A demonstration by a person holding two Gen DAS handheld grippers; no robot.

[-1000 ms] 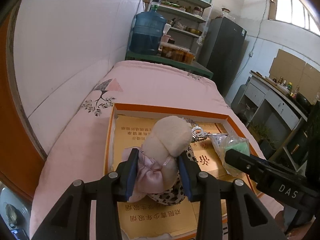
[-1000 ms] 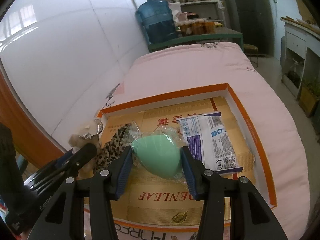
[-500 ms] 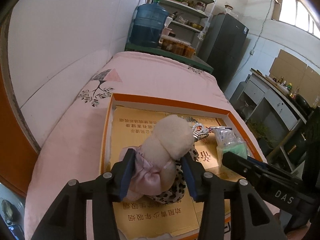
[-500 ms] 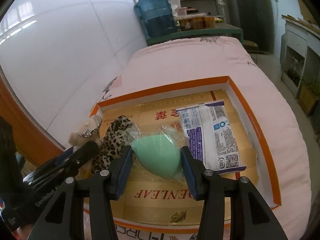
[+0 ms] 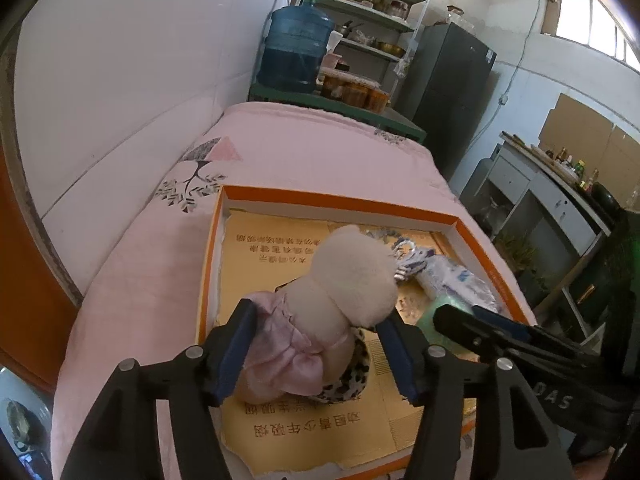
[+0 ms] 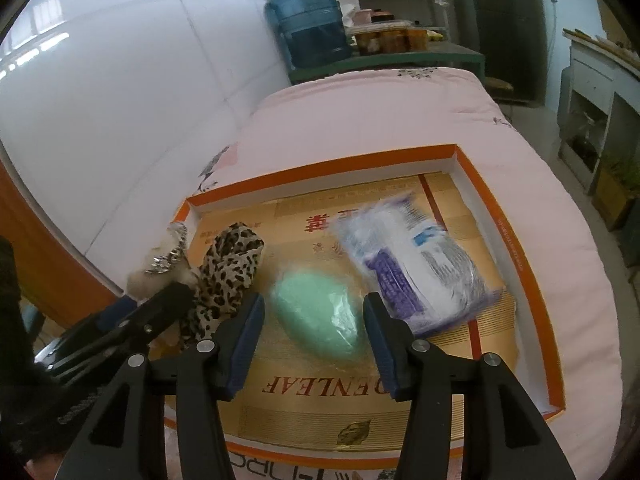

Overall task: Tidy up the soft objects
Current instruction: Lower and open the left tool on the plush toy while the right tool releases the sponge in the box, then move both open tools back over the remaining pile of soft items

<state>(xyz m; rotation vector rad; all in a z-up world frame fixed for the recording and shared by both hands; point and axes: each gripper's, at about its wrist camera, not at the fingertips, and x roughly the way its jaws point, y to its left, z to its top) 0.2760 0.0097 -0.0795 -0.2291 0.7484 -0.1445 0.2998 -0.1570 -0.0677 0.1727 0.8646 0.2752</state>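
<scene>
- Pink bedding (image 6: 360, 120) carried an orange-rimmed box lid (image 6: 320, 168); shelves and a blue water jug (image 5: 294, 50) stood behind.
- Left gripper (image 5: 320, 344) had just been opening; its fingers stood wide, the plush toy (image 5: 344, 280) between them, apparently loose.
- Right gripper (image 6: 312, 340) had also eased apart, its fingers straddling the bagged green sponge (image 6: 316, 316) with small gaps.
- Risk: the toy could topple onto the leopard cloth (image 6: 228, 264), or withdrawing fingers could snag the sponge's wrap.
- Readable: "ENLEAF" and Chinese print on the liner; "DAS" on a gripper. Tissue pack (image 6: 412, 264) text was blurred.
</scene>
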